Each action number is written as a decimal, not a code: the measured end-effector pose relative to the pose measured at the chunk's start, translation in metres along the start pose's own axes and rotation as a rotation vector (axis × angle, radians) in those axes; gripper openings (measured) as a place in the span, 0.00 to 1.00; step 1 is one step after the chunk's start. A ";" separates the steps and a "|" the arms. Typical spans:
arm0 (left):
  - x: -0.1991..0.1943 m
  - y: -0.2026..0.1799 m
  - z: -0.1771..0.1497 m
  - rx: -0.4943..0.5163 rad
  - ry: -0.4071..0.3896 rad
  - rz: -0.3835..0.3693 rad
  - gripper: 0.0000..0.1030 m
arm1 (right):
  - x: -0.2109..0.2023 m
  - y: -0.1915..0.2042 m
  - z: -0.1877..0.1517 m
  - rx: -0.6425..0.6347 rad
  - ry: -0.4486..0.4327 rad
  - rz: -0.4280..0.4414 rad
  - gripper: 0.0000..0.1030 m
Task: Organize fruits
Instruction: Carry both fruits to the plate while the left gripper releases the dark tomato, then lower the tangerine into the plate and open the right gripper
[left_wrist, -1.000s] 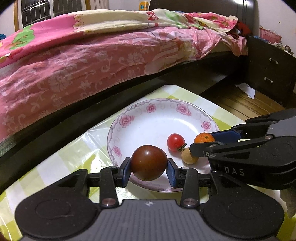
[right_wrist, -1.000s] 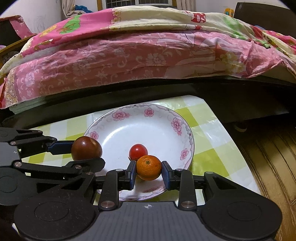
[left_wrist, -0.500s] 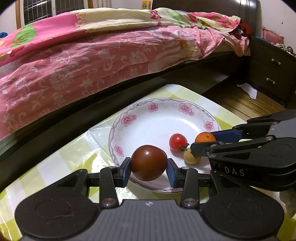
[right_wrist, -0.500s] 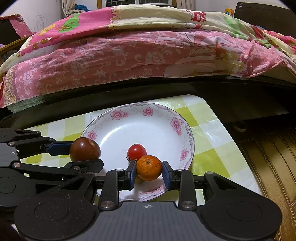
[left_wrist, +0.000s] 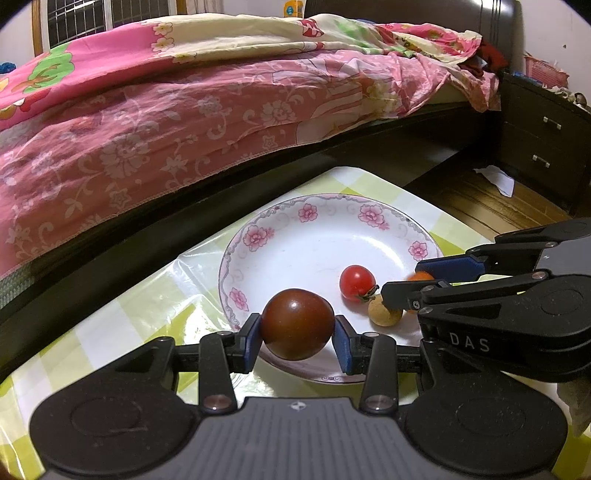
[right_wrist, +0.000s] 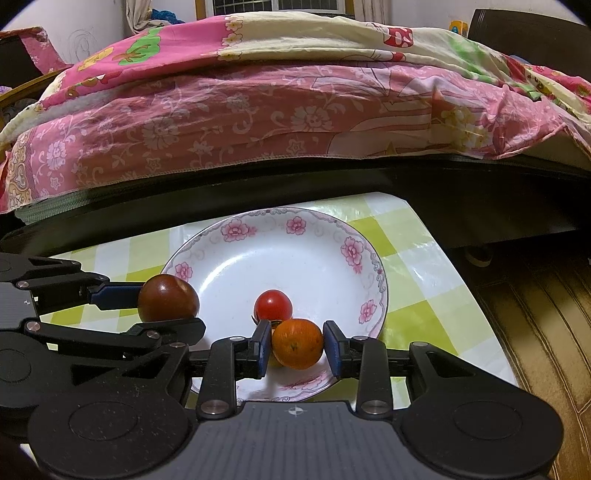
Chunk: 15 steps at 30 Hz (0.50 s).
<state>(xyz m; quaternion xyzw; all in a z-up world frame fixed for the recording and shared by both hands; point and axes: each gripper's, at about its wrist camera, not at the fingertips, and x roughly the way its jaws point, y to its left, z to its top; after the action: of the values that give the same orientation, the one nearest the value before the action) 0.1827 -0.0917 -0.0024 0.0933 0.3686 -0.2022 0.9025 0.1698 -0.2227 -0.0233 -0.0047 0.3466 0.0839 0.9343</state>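
A white plate with pink flowers (left_wrist: 325, 236) (right_wrist: 280, 254) sits on the green checked tablecloth. My left gripper (left_wrist: 297, 336) is shut on a dark brown tomato (left_wrist: 297, 324) (right_wrist: 168, 298) over the plate's near rim. My right gripper (right_wrist: 297, 347) is shut on a small orange (right_wrist: 297, 343), mostly hidden in the left wrist view (left_wrist: 419, 276), low over the plate. A red cherry tomato (left_wrist: 357, 283) (right_wrist: 272, 305) and a small tan round fruit (left_wrist: 384, 312) lie in the plate.
A bed with a pink floral quilt (left_wrist: 184, 110) (right_wrist: 295, 110) and dark frame runs along the table's far edge. A dark nightstand (left_wrist: 546, 144) stands at the right. Wooden floor (right_wrist: 535, 332) lies beyond the table's right edge.
Both grippers have edged slightly forward over the plate, still holding their fruits. The orange sits lower and is more hidden behind the right gripper's fingers in the left wrist view.
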 end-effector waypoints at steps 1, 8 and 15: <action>0.000 0.000 0.000 -0.001 0.002 -0.002 0.46 | 0.000 0.000 0.000 0.000 0.000 0.000 0.29; -0.002 -0.001 0.002 0.018 -0.018 0.013 0.50 | -0.001 -0.002 -0.001 0.003 -0.009 0.000 0.30; -0.006 0.001 0.003 0.017 -0.036 0.015 0.53 | -0.005 -0.004 -0.001 0.012 -0.029 -0.006 0.32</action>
<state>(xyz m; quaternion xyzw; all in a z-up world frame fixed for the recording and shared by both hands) 0.1807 -0.0902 0.0040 0.0998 0.3497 -0.2003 0.9097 0.1666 -0.2274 -0.0210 0.0008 0.3333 0.0791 0.9395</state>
